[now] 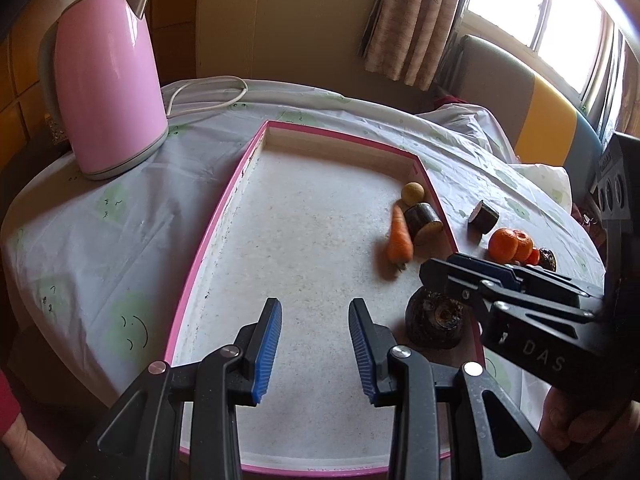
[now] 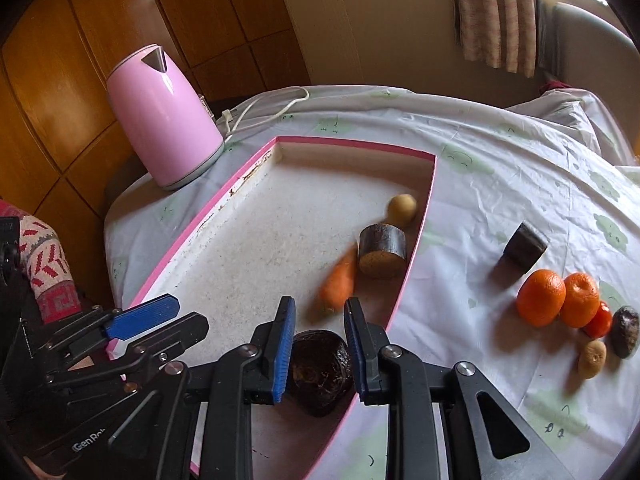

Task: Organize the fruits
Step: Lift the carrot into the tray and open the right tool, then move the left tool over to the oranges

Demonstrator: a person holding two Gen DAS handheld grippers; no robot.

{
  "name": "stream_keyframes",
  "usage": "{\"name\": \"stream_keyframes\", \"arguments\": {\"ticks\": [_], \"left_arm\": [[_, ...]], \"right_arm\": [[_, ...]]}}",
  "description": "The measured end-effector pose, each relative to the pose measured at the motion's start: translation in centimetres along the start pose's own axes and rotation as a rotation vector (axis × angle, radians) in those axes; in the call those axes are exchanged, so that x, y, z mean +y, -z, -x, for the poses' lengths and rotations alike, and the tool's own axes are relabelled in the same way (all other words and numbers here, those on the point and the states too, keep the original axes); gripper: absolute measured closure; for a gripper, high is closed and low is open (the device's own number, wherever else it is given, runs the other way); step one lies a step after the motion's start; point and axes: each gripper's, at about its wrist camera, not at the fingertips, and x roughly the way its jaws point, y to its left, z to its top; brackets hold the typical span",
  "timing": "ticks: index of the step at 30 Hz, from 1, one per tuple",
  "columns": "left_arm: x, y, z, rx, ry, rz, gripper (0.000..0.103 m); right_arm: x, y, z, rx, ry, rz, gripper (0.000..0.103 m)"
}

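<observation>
A pink-rimmed tray lies on the table. In it are a carrot, a dark cut cylinder, a small yellow fruit and a dark round fruit. My left gripper is open and empty over the tray. My right gripper is open, its jaws either side of the dark round fruit. Oranges, a second dark cylinder and small fruits lie right of the tray.
A pink kettle with a white cord stands at the table's far left. A white patterned cloth covers the table. A chair and curtained window are behind on the right.
</observation>
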Motion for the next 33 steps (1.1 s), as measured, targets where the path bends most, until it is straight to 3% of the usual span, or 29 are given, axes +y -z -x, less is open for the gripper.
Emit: {"name": "stream_keyframes", "arguments": {"ticks": [6,16,33], "left_arm": [[-0.7,0.1,0.1,-0.002,0.009,-0.012,0.068],[-2.0,0.3,0.3,0.003,0.024,-0.044,0.068],[-4.2,0.4,0.3,0.016,0.046,-0.108,0.068]], "right_arm": [[-0.7,0.7,1.0,-0.023,0.015,-0.036,0.07],[-1.7,2.2,4.0,-0.095,0.122,-0.051,0.061],[-8.6,6.0,7.5,-0.133,0.329,-0.186,0.06]]}}
